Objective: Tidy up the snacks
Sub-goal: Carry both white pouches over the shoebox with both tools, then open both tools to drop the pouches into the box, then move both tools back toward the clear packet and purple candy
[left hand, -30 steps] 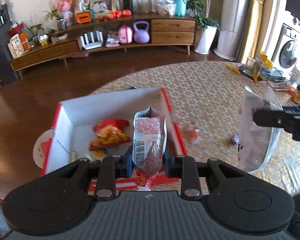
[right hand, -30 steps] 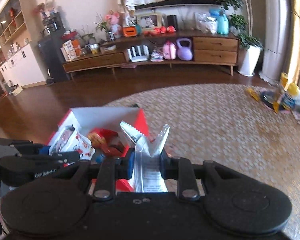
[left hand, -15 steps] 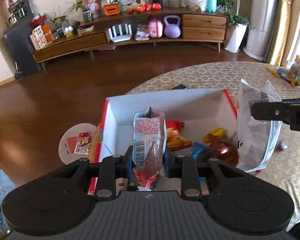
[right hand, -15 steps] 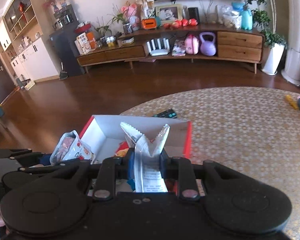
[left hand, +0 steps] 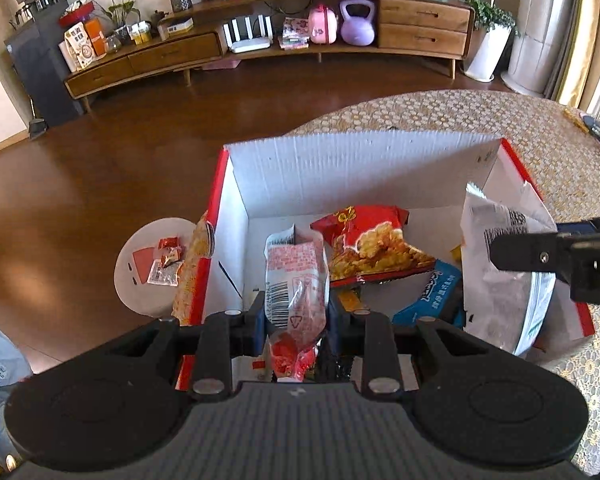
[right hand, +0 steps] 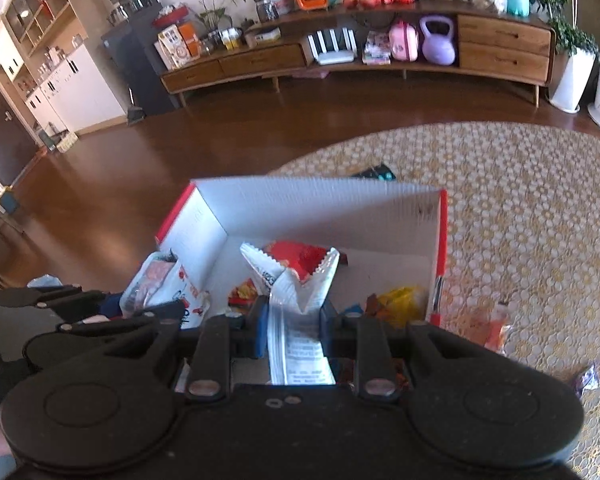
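While the left hand-held gripper (left hand: 296,316) clamps a red-and-clear snack packet (left hand: 294,280) upright, the right hand-held gripper (right hand: 294,320) pinches a white foil bag (right hand: 296,284). Both are held over the near side of the open red-and-white box (left hand: 356,168), where a red snack bag (left hand: 370,246) lies on the patterned surface (right hand: 520,200).

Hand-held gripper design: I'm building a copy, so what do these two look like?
Left hand-held gripper and right hand-held gripper match: matte black bodies, two round discs each, silver pivot screws, straight black fingers with blue pads. No cables visible.
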{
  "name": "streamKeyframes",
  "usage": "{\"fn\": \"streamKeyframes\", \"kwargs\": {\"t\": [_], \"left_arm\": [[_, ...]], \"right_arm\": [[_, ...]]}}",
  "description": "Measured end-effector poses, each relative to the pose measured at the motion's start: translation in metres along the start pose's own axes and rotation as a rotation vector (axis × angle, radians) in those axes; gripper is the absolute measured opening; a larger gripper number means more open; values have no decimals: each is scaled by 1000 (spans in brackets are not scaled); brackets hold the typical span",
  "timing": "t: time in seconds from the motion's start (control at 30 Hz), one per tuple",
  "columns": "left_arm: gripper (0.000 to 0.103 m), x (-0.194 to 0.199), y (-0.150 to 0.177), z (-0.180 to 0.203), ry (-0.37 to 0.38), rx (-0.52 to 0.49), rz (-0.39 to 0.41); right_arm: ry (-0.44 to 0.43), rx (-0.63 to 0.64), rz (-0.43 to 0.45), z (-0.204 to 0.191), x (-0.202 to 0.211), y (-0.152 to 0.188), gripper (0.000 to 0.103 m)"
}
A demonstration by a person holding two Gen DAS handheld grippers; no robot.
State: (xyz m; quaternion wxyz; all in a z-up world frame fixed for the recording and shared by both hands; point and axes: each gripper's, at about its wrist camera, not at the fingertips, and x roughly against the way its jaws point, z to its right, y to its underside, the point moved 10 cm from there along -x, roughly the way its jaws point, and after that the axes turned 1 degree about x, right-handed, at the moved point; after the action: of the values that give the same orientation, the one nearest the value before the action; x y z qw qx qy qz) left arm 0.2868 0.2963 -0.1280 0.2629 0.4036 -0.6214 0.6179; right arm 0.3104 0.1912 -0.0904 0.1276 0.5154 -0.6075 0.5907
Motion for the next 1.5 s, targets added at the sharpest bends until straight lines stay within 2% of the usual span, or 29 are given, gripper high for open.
{"fn": "streamKeyframes", "kwargs": {"t": [0.27,0.43,0.57,0.63,0.67,0.7,0.73,0.77,0.8,0.87,1.2,1.5], "left_arm": [[28,-25,8,9,-3,-15,-45],[28,-27,10,17,-6,-38,-53],[28,-22,11,24,-28,-81,-49],[29,-18,11,27,-29,-83,-48],[35,-16,12,28,-27,-82,-48],[50,-14,12,29,-24,-81,-46],[59,-11,12,30,-23,-79,-38],[72,-6,11,30,-27,-78,-20],[75,-2,10,31,-31,-80,-7],[75,5,10,34,-25,-84,0],[75,44,12,47,3,-81,64],[75,83,17,71,45,-90,118]], "right_arm": [[15,0,-62,4,-15,17,27],[15,12,-69,3,-11,25,31],[34,29,-67,4,-4,29,50],[33,36,-70,4,-1,33,54],[33,38,-72,4,0,35,55],[34,39,-74,5,3,37,56],[34,39,-73,5,5,38,58],[31,38,-71,5,8,40,61],[27,39,-68,5,12,41,63],[24,43,-57,4,19,41,64],[18,60,13,10,65,42,89],[3,49,86,20,109,50,94]]}}
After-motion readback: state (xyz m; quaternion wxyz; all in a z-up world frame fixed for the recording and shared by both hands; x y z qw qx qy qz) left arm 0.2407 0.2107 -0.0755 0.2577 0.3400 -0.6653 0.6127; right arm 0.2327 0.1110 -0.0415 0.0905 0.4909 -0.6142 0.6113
